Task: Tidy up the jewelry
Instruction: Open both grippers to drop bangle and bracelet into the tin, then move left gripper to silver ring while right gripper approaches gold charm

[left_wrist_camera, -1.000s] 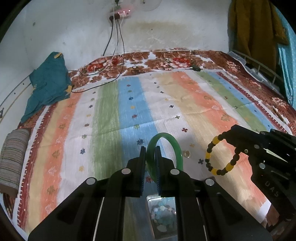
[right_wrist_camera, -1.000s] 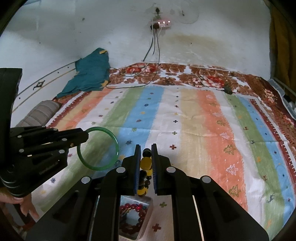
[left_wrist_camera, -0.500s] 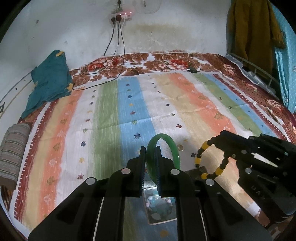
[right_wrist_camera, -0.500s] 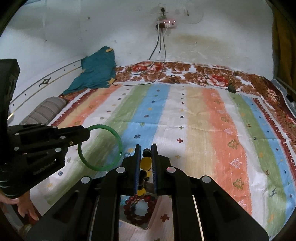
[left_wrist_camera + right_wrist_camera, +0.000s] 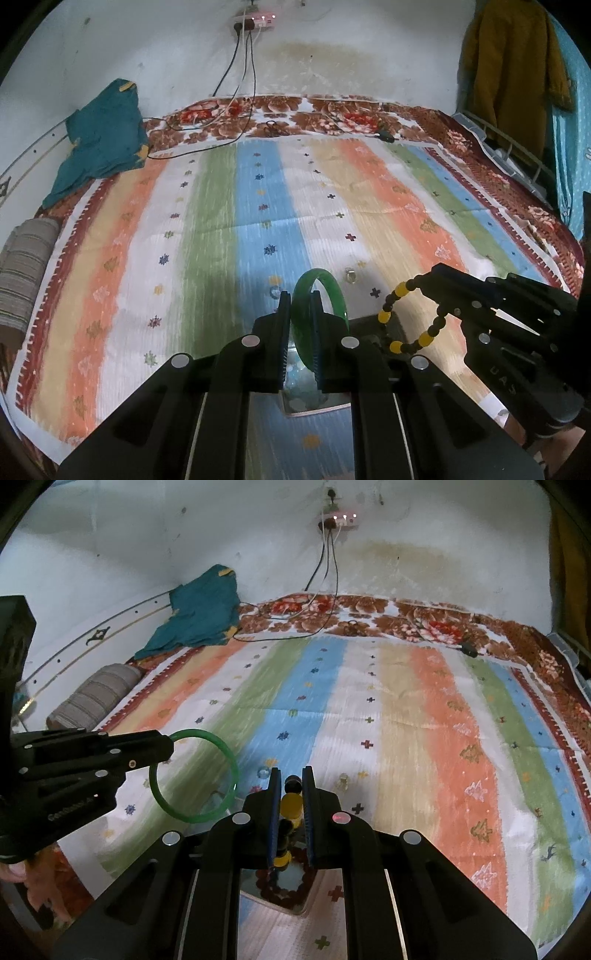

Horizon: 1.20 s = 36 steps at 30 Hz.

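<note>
The green bangle (image 5: pixel 334 295) is clamped upright between the closed jaws of the left gripper (image 5: pixel 300 314), and the black-and-yellow bead bracelet (image 5: pixel 290 805) between those of the right gripper (image 5: pixel 291 786), both held above the bed's (image 5: pixel 258 206) near edge. Partly legible letters "UAS" are seen on the right gripper's body; the left body's lettering cannot be read.

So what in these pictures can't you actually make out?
- Box, left view: mostly hidden behind the left tongs and green bangle.
- Red beads, right view: half covered by the right tongs and the black-and-yellow bracelet.
- Two small clear pieces on the bedspread: too small to identify.
</note>
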Each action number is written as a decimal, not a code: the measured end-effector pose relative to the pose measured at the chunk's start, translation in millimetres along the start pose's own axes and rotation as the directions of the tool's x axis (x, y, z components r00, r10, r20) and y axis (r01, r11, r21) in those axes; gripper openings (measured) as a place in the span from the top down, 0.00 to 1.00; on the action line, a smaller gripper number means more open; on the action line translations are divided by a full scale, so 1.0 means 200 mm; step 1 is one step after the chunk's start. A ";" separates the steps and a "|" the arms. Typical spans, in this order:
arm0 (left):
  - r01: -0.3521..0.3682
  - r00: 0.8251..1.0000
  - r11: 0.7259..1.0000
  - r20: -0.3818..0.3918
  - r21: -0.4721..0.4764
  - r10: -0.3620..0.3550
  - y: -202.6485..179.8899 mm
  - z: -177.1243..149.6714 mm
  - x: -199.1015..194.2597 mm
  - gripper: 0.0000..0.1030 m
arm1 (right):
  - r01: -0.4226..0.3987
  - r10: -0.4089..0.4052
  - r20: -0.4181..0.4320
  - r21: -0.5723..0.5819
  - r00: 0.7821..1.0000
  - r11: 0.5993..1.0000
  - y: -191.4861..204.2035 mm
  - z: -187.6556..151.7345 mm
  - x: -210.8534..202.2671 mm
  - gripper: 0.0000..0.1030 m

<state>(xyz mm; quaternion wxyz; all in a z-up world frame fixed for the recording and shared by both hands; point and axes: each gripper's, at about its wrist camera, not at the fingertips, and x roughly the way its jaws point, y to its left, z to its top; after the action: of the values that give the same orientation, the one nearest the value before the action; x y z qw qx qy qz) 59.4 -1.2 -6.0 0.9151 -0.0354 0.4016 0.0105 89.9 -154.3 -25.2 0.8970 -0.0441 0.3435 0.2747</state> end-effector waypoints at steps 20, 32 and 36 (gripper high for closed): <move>-0.030 0.998 0.999 -0.062 -0.020 0.028 0.05 0.00 0.05 0.57 | 0.018 -0.012 -0.095 0.059 0.995 0.998 -0.12 -0.03 0.08 0.58; -0.028 0.991 0.999 -0.134 -0.036 0.023 0.10 0.04 0.18 0.51 | 0.020 -0.010 -0.161 0.060 0.987 0.998 -0.21 -0.01 0.18 0.58; -0.031 0.988 0.999 -0.150 -0.019 0.028 0.10 0.06 0.22 0.46 | 0.022 -0.010 -0.180 0.069 0.984 0.997 -0.23 0.01 0.24 0.50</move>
<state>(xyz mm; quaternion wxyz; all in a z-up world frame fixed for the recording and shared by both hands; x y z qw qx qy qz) 97.2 19.6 -32.4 0.8817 -0.0398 0.4695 0.0255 143.4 -170.8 -59.6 0.8655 -0.0396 0.4321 0.2501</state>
